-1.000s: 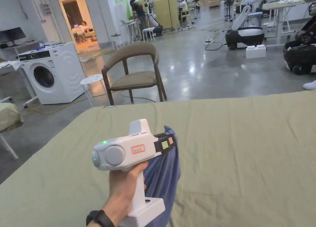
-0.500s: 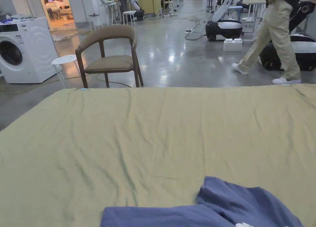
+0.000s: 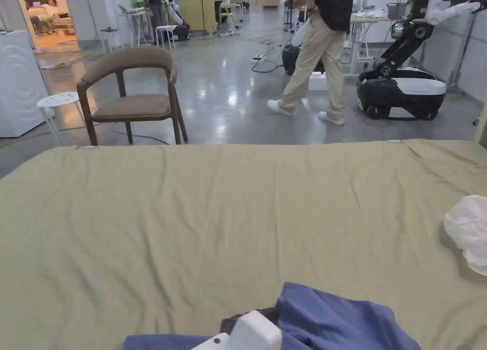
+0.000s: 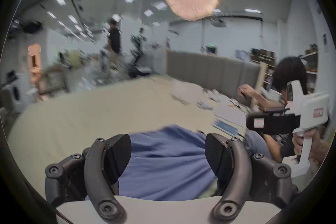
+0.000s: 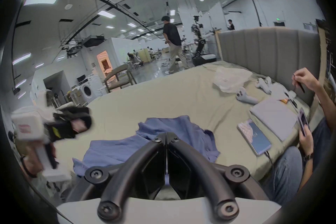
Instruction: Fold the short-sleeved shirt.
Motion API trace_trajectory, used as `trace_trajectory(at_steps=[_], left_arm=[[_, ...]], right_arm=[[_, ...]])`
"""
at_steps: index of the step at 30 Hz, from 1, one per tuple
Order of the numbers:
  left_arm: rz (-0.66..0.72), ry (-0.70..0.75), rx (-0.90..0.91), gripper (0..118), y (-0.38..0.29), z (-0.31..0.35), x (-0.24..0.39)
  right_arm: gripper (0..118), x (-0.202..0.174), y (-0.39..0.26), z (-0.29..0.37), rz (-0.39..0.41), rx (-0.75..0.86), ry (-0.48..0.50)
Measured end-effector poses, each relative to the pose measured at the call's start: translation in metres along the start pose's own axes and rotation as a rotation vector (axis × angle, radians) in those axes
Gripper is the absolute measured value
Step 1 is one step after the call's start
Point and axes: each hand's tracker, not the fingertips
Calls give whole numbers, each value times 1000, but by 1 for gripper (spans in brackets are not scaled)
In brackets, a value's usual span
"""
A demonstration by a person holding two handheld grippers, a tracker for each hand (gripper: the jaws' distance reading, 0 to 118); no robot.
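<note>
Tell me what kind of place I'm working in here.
Probably a robotics lab or test hall with a mock bedroom: a bed with the blue shirt on it, a wheeled robot on the polished floor, and a chair.

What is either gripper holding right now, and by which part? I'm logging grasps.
Nothing visibly. The left gripper is open above the blue shirt. The right gripper has its tongs closed together with no cloth visibly pinched between them.

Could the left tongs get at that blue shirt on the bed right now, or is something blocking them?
Probably yes. The left tongs stand open with the blue shirt lying crumpled on the green bed sheet just ahead of them, and nothing sits between. The right tongs are off to the side, jaws closed.
</note>
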Motion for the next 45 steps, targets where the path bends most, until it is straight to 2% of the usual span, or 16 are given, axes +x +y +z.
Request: trace_trajectory(at_steps=[3, 5, 7, 8, 9, 10, 12, 14, 21, 29, 33, 35, 37, 39, 41, 45], left_arm=[[5, 226, 137, 85, 9, 68, -6], [17, 370, 219, 79, 5, 106, -3], [24, 441, 245, 62, 4, 134, 2], [21, 454, 242, 49, 4, 144, 3], [13, 471, 237, 29, 3, 155, 5], [3, 488, 222, 17, 2, 163, 6], [11, 531, 190, 4, 0, 171, 8], [30, 541, 168, 0, -3, 180, 6], [76, 597, 124, 0, -10, 187, -4], [145, 576, 104, 0, -13, 180, -21], [267, 540, 23, 0, -23, 153, -65], [382, 524, -36, 10, -34, 129, -99], [475, 452, -87, 35, -51, 100, -134], [476, 441, -125, 67, -72, 69, -158], [431, 480, -238, 70, -88, 34, -180], [452, 505, -380, 70, -120, -22, -222]], right_arm=[[0, -14, 10, -2, 56, 40, 25], [0, -22, 15, -1, 91, 71, 31], [0, -30, 19, 2, 121, 96, 38], [0, -33, 20, 4, 140, 106, 46], [0, -36, 19, 6, 165, 117, 53], [0, -39, 19, 8, 187, 125, 51], [0, -45, 18, 12, 201, 132, 40], [0, -48, 18, 15, 205, 134, 46], [0, -51, 17, 13, 200, 129, 46], [0, -49, 16, 6, 169, 97, 55], [0, -46, 12, 1, 177, 56, 66], [0, -44, 8, -1, 188, 38, 62], [0, -41, 3, -3, 181, 16, 58], [0, -37, -2, -5, 164, -12, 43], [0, -31, -8, -7, 163, -36, 29], [0, -19, -19, -9, 160, -92, 7]])
